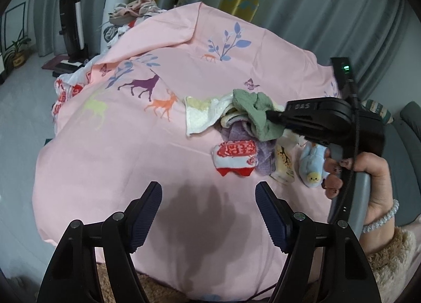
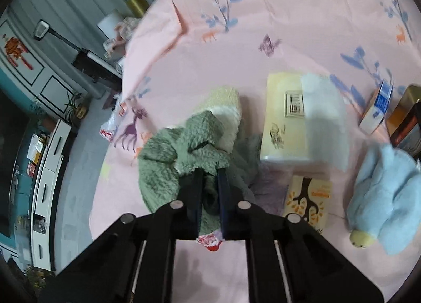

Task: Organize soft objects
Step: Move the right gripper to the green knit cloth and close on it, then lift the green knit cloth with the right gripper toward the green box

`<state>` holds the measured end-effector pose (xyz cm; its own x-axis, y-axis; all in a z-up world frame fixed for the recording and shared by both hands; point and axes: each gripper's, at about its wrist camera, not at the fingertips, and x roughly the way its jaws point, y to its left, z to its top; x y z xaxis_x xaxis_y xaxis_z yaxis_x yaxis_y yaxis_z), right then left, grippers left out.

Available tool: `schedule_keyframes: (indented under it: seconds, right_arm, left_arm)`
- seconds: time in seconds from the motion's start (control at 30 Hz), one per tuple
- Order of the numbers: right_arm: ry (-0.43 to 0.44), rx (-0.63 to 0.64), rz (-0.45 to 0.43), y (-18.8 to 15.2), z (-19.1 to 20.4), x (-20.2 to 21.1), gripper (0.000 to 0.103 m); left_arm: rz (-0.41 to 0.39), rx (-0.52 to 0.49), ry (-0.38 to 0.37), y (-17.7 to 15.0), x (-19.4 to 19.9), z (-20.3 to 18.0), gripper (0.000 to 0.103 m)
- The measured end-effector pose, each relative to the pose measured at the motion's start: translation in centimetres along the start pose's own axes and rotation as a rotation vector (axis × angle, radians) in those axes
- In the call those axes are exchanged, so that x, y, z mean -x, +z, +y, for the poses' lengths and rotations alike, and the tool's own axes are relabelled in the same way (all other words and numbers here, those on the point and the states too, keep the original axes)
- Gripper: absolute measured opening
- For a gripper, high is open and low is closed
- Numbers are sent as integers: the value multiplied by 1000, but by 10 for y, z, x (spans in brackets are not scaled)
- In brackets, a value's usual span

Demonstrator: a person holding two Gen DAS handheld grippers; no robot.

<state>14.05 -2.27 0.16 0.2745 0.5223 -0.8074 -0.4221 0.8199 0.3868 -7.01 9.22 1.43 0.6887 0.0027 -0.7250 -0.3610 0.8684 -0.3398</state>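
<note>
— Two grippers, doing what?
— Right gripper clamped on fluffy green cloth, atop the pile on pink deer-print bedsheet. Left gripper spread wide, gripping nothing, hovering over bare sheet.
— Around the pile?
— Red-and-white patterned sock in front, light blue plush chick right of it, yellow tissue pack just beside the cloth

i see a pink deer-print sheet, grey curtains, a black upright vacuum and a potted plant.
</note>
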Motion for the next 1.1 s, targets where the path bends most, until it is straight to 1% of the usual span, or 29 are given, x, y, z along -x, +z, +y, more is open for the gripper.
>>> schedule_keyframes:
  seconds: [0.03,0.1,0.13,0.27,0.37,0.43,0.5,0.57,0.6,0.63,0.7,0.77,0.83,0.87,0.9,0.93,0.97,1.0,1.1]
  right_arm:
    - [-2,10,-15,0,0,6,8]
    - [24,20,-46,0,1,22,7]
    - [43,25,-67,-2,1,36,7]
    - [68,40,-155,-15,1,82,8]
    - [90,25,-177,-30,-9,108,8]
    - [89,0,-167,-46,-23,116,8]
    - [74,-12,-145,-58,-33,116,10]
    - [30,-32,-113,-75,-47,110,11]
    - [-5,-49,-92,-85,-58,105,11]
    - [-17,-65,-82,-88,-64,102,11]
    - [-28,-132,-34,-100,-88,90,11]
    - [-58,-159,-9,-107,-102,85,12]
    - [-85,-165,-1,-109,-109,84,21]
    - [-105,-176,0,-109,-114,84,37]
    - [-111,-185,-11,-109,-118,87,55]
    - [-108,-194,-34,-108,-121,91,61]
    - [-103,-197,-51,-112,-124,97,66]
    - [-97,-201,-59,-111,-126,100,66]
    - [-50,-234,-58,-112,-134,102,67]
  left_arm:
    - [2,-2,-1,1,-1,0,75]
    - [7,-3,-7,1,-2,-2,75]
    - [8,-2,-13,0,-3,-4,75]
    - [13,-12,-46,0,-6,-14,75]
    - [30,-35,-81,-2,-11,-26,75]
    - [47,-52,-99,-4,-16,-35,75]
    - [67,-75,-122,-9,-23,-45,75]
    - [89,-100,-141,-15,-32,-58,75]
    - [106,-117,-148,-19,-38,-65,75]
    - [119,-129,-150,-23,-42,-70,75]
    - [146,-155,-161,-31,-51,-81,75]
    - [164,-179,-172,-38,-59,-91,74]
    - [183,-202,-182,-42,-66,-102,74]
    - [189,-208,-190,-45,-69,-106,74]
    - [200,-213,-196,-47,-72,-110,74]
    - [205,-218,-199,-49,-74,-114,73]
    - [210,-222,-206,-51,-77,-118,67]
    - [221,-228,-214,-53,-80,-122,64]
    - [252,-234,-238,-57,-88,-128,62]
